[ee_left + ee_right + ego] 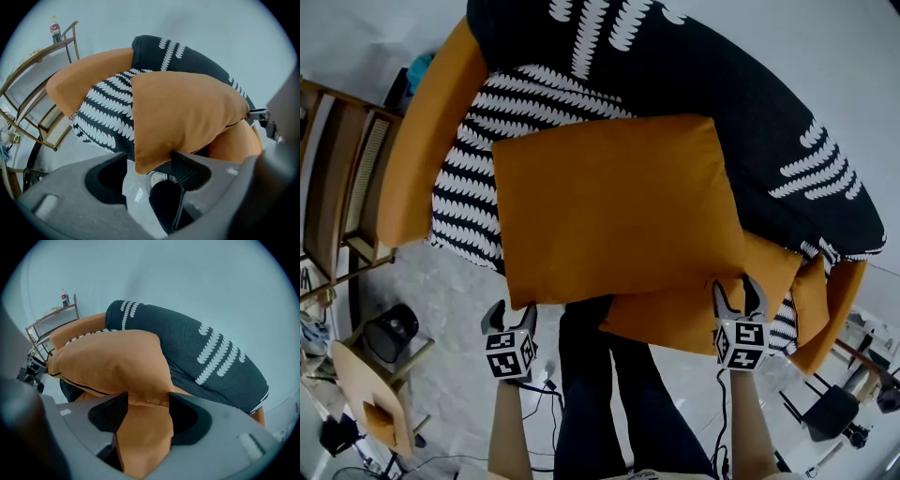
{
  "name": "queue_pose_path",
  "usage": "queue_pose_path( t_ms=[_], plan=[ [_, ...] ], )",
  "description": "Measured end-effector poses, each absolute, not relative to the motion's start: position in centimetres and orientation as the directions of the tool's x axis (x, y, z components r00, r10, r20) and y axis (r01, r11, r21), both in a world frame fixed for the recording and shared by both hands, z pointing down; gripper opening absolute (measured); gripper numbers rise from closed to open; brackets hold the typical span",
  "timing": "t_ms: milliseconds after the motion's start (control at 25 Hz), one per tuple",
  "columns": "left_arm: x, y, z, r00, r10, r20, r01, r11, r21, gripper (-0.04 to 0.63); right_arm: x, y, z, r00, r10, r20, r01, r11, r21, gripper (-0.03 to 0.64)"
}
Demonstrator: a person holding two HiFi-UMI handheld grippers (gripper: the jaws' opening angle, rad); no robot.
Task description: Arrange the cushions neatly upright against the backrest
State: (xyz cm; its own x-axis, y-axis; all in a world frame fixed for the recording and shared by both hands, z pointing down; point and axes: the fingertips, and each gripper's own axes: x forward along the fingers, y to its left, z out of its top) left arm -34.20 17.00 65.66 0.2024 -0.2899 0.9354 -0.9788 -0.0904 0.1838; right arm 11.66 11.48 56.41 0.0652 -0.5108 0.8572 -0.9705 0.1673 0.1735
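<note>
A big orange cushion (614,206) (183,112) (112,366) lies flat across the sofa's seat, which wears a black-and-white patterned cover (469,178). A second orange cushion (675,319) (140,437) pokes out from under its near right side. The dark backrest (722,84) curves behind both. My left gripper (511,314) (150,168) is open, with the big cushion's near left corner hanging loosely between its jaws. My right gripper (739,295) (145,423) sits at the lower cushion's edge. Orange fabric fills the gap between its jaws and touches both.
Orange armrests (431,141) (834,309) flank the seat. A wooden shelf (347,178) stands to the left with a bottle (55,32) on top. On the floor are a black fan (389,333), a wooden chair (366,384) and a black stool (830,408). The person's legs (609,394) stand between the grippers.
</note>
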Motion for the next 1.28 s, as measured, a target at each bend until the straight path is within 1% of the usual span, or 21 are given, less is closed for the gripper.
queue_pose_path(
  t_ms=[80, 160, 280, 400, 480, 640, 680, 720, 840, 920, 1000, 1120, 1280],
  plan=[
    [-34.3, 16.8, 65.3, 0.210, -0.287, 0.935, -0.977, -0.086, 0.193, 0.305, 12.0, 11.0, 55.7, 0.098, -0.515, 0.851, -0.966, 0.155, 0.205, 0.293],
    [-34.2, 16.3, 65.1, 0.209, -0.281, 0.937, -0.978, -0.089, 0.191, 0.307, 12.7, 10.0, 55.5, 0.122, -0.506, 0.854, -0.963, 0.147, 0.224, 0.327],
    [-34.1, 15.7, 65.7, 0.202, -0.274, 0.940, -0.978, -0.107, 0.179, 0.308, 13.5, 9.1, 57.1, 0.091, -0.482, 0.872, -0.972, 0.146, 0.182, 0.350],
    [-33.5, 15.8, 66.2, 0.223, -0.261, 0.939, -0.974, -0.105, 0.202, 0.307, 13.7, 8.4, 57.9, 0.045, -0.463, 0.885, -0.974, 0.178, 0.143, 0.346],
    [-33.2, 16.2, 66.0, 0.247, -0.259, 0.934, -0.968, -0.104, 0.228, 0.289, 13.4, 8.2, 57.8, 0.028, -0.459, 0.888, -0.970, 0.200, 0.134, 0.326],
    [-32.5, 17.1, 65.9, 0.279, -0.268, 0.922, -0.959, -0.127, 0.253, 0.228, 12.7, 9.7, 57.5, 0.025, -0.478, 0.878, -0.969, 0.206, 0.139, 0.282],
    [-32.3, 17.4, 66.0, 0.281, -0.267, 0.922, -0.959, -0.125, 0.256, 0.220, 12.7, 10.1, 57.5, 0.027, -0.482, 0.876, -0.968, 0.207, 0.143, 0.258],
    [-32.2, 17.6, 66.2, 0.283, -0.266, 0.922, -0.958, -0.120, 0.259, 0.209, 12.6, 10.4, 57.6, 0.029, -0.484, 0.874, -0.967, 0.207, 0.147, 0.217],
    [-31.8, 17.4, 66.7, 0.289, -0.267, 0.919, -0.957, -0.108, 0.269, 0.178, 12.4, 10.4, 58.1, 0.025, -0.484, 0.875, -0.970, 0.199, 0.138, 0.177],
    [-31.9, 16.9, 66.6, 0.282, -0.275, 0.919, -0.959, -0.109, 0.261, 0.136, 12.1, 9.9, 58.1, 0.013, -0.482, 0.876, -0.974, 0.192, 0.120, 0.150],
    [-32.2, 16.2, 66.4, 0.262, -0.285, 0.922, -0.965, -0.111, 0.239, 0.068, 11.8, 9.2, 58.1, -0.001, -0.481, 0.877, -0.976, 0.193, 0.104, 0.133],
    [-32.4, 15.6, 65.7, 0.248, -0.302, 0.921, -0.968, -0.113, 0.223, 0.046, 11.5, 8.8, 57.6, -0.023, -0.482, 0.876, -0.978, 0.193, 0.081, 0.111],
    [-32.8, 15.2, 63.6, 0.233, -0.329, 0.915, -0.971, -0.132, 0.200, 0.029, 11.2, 8.7, 55.8, -0.046, -0.491, 0.870, -0.977, 0.205, 0.064, 0.101]
  ],
)
